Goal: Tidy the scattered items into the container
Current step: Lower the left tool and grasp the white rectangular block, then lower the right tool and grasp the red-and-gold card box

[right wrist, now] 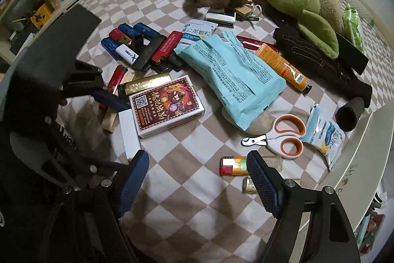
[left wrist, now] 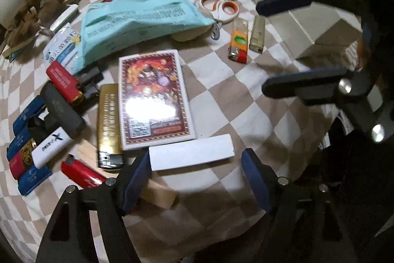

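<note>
Checkered beige-and-white cloth (right wrist: 197, 157) is covering the whole surface, and stuff is lying all over it. Left gripper (left wrist: 197, 179) is hanging over a small white box (left wrist: 190, 152), jaws spread on either side of it, not pinching it as far as I can see. That box is sitting right against the red card box (left wrist: 154, 97), with a gold lighter (left wrist: 108, 125) alongside. Right gripper (right wrist: 197, 181) is hovering with jaws released, nothing in them, just beside an orange lighter (right wrist: 232, 165). Scissors (right wrist: 283, 137) and a light blue packet (right wrist: 229, 78) are lying further out. White container (right wrist: 357, 164) is sitting at the right edge.
</note>
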Demonstrator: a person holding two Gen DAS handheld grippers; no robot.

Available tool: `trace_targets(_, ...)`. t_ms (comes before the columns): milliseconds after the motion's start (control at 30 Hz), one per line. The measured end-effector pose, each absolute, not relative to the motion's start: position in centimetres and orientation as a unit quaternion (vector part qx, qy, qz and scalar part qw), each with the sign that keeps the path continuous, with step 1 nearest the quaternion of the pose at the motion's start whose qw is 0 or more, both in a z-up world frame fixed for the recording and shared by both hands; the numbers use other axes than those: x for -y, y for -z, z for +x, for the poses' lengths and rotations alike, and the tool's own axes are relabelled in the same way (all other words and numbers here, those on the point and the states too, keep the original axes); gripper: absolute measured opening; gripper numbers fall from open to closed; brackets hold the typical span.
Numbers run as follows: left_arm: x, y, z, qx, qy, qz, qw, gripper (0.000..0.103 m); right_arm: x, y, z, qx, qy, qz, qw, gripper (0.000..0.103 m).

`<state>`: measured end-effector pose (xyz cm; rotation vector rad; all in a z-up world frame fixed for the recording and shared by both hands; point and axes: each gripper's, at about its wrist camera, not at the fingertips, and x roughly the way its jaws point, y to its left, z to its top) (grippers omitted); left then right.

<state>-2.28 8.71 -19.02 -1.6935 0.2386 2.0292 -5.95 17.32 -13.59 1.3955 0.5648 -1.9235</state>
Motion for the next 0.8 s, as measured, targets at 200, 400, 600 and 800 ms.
trace_targets(200, -9.0, 19.6, -2.5, -0.089, -0.749, -0.615, 0.229, 0.074, -17.7, 14.1, -6.4, -0.217, 0.741, 0.541, 0.332, 0.082)
trace_targets(400, -8.0, 19.6, -3.3, -0.047, -0.748, -0.624, 0.223, 0.074, -17.6, 14.5, -6.7, -0.221, 0.738, 0.546, 0.329, 0.082)
trace_targets(600, -6.8, 19.5, -3.6, -0.029, -0.750, -0.623, 0.220, 0.067, -17.2, 14.8, -6.8, -0.228, 0.737, 0.545, 0.329, 0.082)
trace_targets(800, -5.5, 18.3, -3.2, -0.038, -0.752, -0.612, 0.240, 0.067, -16.3, 15.4, -6.5, -0.250, 0.729, 0.537, 0.344, 0.082)
